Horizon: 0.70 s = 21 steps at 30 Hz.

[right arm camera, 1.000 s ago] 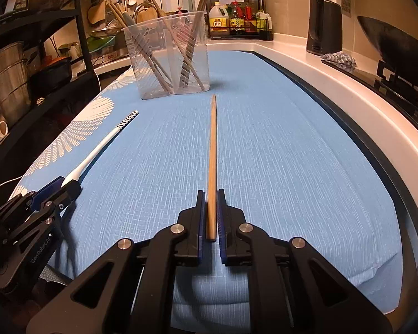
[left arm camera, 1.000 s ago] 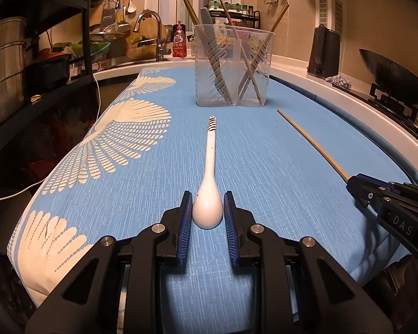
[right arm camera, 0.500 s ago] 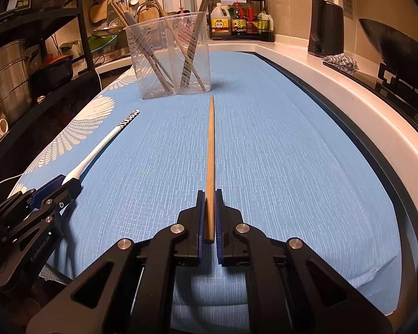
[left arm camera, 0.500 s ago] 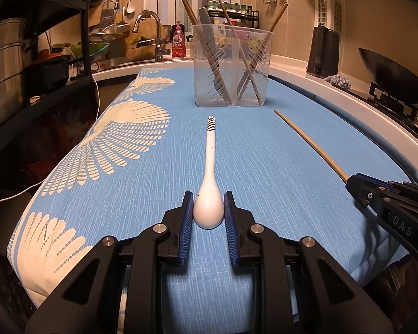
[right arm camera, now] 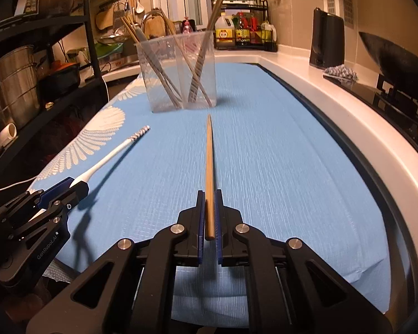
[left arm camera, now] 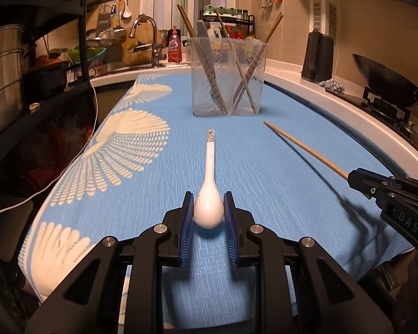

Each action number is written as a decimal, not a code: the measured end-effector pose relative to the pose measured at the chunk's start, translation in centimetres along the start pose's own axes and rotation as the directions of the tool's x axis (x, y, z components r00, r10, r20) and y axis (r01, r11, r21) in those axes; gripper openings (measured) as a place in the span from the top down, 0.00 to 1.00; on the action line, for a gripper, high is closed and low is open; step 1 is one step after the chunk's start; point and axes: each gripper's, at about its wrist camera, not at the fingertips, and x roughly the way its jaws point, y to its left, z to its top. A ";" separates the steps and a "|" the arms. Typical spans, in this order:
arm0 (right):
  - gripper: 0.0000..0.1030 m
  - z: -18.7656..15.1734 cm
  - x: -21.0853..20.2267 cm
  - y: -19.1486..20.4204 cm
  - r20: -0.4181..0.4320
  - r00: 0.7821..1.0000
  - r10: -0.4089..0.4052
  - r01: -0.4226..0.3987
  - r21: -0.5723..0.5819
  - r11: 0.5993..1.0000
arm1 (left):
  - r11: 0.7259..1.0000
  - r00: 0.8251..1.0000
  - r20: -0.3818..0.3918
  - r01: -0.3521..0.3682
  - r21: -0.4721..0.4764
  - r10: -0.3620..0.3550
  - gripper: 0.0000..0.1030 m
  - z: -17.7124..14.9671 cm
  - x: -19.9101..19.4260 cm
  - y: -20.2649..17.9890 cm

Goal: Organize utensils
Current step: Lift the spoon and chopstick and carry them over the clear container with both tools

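Since the earlier frame, the spoon and the chopstick are seen raised clear of the blue surface, with shadows cast beneath. The spoon bowl is gripped by the left claw; the chopstick end is clamped by the right claw. Both long axes are pointed ahead toward the clear holder, which stands well apart.

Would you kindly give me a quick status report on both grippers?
Left gripper shut on white spoon. Right gripper shut on wooden chopstick. Clear utensil holder ahead, path unobstructed.
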 end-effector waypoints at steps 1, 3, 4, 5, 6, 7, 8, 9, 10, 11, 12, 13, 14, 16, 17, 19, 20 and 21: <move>0.94 0.2 -0.5 0.0 0.011 1.000 0.002 -0.002 -0.002 1.000 | 1.000 1.000 0.010 0.002 0.003 -0.002 0.79 0.2 -0.4 0.0; 0.94 0.7 -1.6 0.2 0.037 0.999 0.007 -0.007 -0.008 1.000 | 1.000 0.999 0.037 0.010 0.008 -0.010 0.79 0.8 -1.3 0.2; 0.94 1.1 -2.2 0.2 0.051 0.999 0.010 -0.009 -0.009 1.000 | 1.000 0.998 0.053 0.015 0.008 -0.015 0.79 1.2 -1.8 0.3; 0.94 1.6 -2.8 0.2 0.066 0.998 0.012 -0.011 -0.009 1.000 | 1.000 0.997 0.072 0.020 0.010 -0.021 0.79 1.6 -2.3 0.4; 0.94 2.0 -3.2 0.1 0.078 0.997 0.012 -0.012 -0.010 1.000 | 1.000 0.996 0.090 0.024 0.013 -0.025 0.79 2.0 -2.7 0.5; 0.94 2.5 -3.8 0.1 0.093 0.996 0.014 -0.013 -0.011 1.000 | 0.999 0.994 0.110 0.027 0.018 -0.029 0.79 2.4 -3.1 0.5; 0.94 3.0 -4.4 0.1 0.109 0.994 0.017 -0.016 -0.012 1.000 | 0.999 0.991 0.129 0.029 0.023 -0.032 0.79 2.8 -3.5 0.6; 0.94 3.5 -4.8 0.1 0.121 0.992 0.021 -0.019 -0.014 1.000 | 0.999 0.989 0.141 0.031 0.026 -0.034 0.79 3.2 -3.7 0.6; 0.94 4.0 -5.2 0.2 0.135 0.991 0.023 -0.020 -0.019 1.000 | 0.999 0.988 0.152 0.033 0.028 -0.037 0.79 3.6 -3.8 0.6; 0.94 4.5 -5.7 0.2 0.151 0.988 0.022 -0.018 -0.026 0.999 | 0.999 0.986 0.162 0.034 0.029 -0.038 0.79 4.0 -4.0 0.7; 0.94 5.0 -6.0 0.2 0.162 0.987 0.025 -0.020 -0.028 0.999 | 0.999 0.984 0.172 0.033 0.030 -0.038 0.79 4.4 -4.1 0.7; 0.94 5.4 -6.2 0.2 0.172 0.985 0.028 -0.023 -0.028 0.999 | 0.999 0.982 0.183 0.032 0.035 -0.038 0.79 4.8 -4.2 0.6; 0.94 5.9 -6.5 0.2 0.184 0.982 0.031 -0.026 -0.031 0.999 | 0.999 0.981 0.190 0.031 0.040 -0.038 0.79 5.2 -4.2 0.6; 0.94 6.9 -6.6 0.2 0.194 0.980 0.035 -0.029 -0.034 0.999 | 0.999 0.978 0.204 0.027 0.044 -0.036 0.79 6.2 -4.1 0.7; 0.94 7.5 -6.6 0.1 0.199 0.979 0.039 -0.033 -0.033 0.999 | 0.999 0.977 0.209 0.027 0.045 -0.036 0.79 6.6 -4.1 0.7; 0.94 8.3 -6.6 0.1 0.208 0.977 0.038 -0.032 -0.035 0.999 | 0.998 0.974 0.225 0.024 0.051 -0.035 0.79 7.7 -4.2 0.7; 0.94 8.8 -6.6 0.2 0.211 0.977 0.039 -0.031 -0.037 0.999 | 0.998 0.972 0.231 0.024 0.051 -0.035 0.79 8.2 -4.2 0.8; 0.94 9.4 -6.5 0.2 0.213 0.976 0.041 -0.034 -0.039 0.999 | 0.998 0.971 0.234 0.028 0.049 -0.038 0.79 8.7 -4.3 0.9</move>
